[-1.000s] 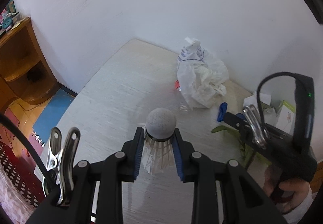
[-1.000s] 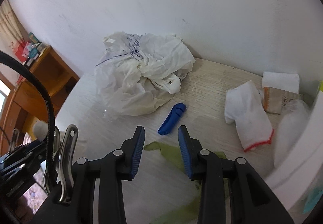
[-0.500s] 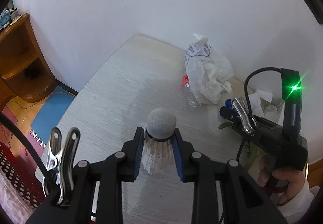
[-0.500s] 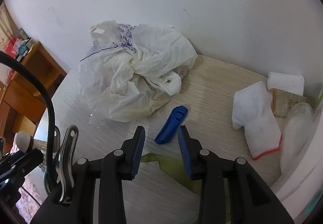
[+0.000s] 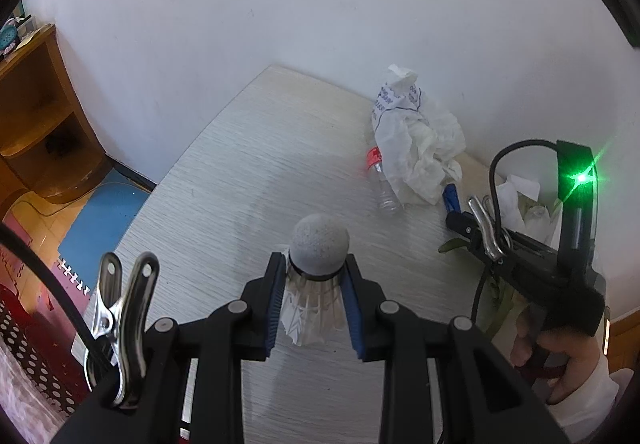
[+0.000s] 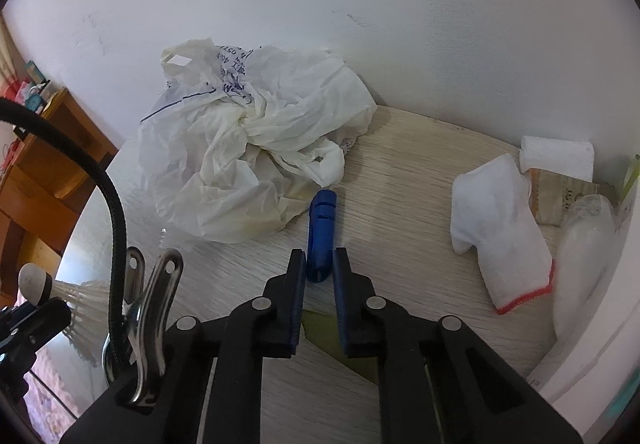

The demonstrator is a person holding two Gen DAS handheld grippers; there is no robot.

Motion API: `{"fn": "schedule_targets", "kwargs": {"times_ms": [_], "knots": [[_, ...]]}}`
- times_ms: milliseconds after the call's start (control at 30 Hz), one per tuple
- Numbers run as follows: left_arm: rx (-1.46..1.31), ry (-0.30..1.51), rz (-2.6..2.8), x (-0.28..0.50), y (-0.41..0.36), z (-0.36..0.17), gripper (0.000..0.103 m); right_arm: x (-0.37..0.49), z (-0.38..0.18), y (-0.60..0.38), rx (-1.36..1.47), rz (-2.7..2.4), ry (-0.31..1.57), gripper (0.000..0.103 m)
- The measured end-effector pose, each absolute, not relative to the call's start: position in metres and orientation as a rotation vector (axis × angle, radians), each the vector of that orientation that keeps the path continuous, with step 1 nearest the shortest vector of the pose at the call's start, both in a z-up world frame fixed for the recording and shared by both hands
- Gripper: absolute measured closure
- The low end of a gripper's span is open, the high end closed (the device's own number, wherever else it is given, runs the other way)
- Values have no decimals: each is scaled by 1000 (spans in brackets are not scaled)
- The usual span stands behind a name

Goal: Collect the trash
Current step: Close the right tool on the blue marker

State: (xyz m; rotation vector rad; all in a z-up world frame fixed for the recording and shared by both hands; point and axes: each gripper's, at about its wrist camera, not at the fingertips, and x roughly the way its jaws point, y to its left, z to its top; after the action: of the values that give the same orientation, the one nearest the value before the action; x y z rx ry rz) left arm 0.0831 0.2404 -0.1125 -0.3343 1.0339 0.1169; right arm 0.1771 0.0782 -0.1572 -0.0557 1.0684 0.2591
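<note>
Right tongs [image 6: 319, 264] just closed, pinching the blue clip [image 6: 321, 232] at its 6 o'clock tip; it could slip. Left tongs [image 5: 315, 286] pinch the birdie [image 5: 316, 276].

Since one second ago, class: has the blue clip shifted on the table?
Yes. The blue clip lay slanted beside the plastic bag; it now points straight toward it, its near end pinched by the right gripper, whose jaws have just been closing.

clear bottle [image 5: 385, 191] partly under bag [image 5: 416, 148], perhaps
</note>
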Motion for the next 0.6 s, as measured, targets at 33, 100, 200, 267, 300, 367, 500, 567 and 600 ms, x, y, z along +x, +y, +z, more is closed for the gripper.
{"fn": "schedule_targets", "kwargs": {"times_ms": [33, 100, 200, 267, 300, 367, 500, 567, 600], "knots": [[-334, 1034, 117, 83, 241, -112, 74, 177, -158, 78, -51, 258, 1069, 89], [-335, 1033, 117, 83, 241, -112, 74, 176, -158, 77, -41, 254, 1072, 89], [-334, 1031, 115, 83, 242, -112, 74, 173, -151, 72, -23, 251, 1064, 90], [-331, 1028, 112, 83, 242, -111, 74, 171, -147, 70, -16, 252, 1057, 91], [-329, 1026, 109, 82, 241, -111, 74, 168, -144, 69, -11, 254, 1054, 91], [-324, 1025, 104, 82, 241, -111, 74, 163, -139, 67, -8, 258, 1042, 91], [-313, 1022, 98, 79, 239, -108, 74, 158, -135, 66, 3, 265, 1036, 91], [-310, 1019, 99, 78, 239, -106, 74, 153, -131, 64, 17, 275, 1035, 91], [-310, 1017, 100, 77, 239, -105, 74, 150, -129, 64, 21, 281, 1032, 91]]}}
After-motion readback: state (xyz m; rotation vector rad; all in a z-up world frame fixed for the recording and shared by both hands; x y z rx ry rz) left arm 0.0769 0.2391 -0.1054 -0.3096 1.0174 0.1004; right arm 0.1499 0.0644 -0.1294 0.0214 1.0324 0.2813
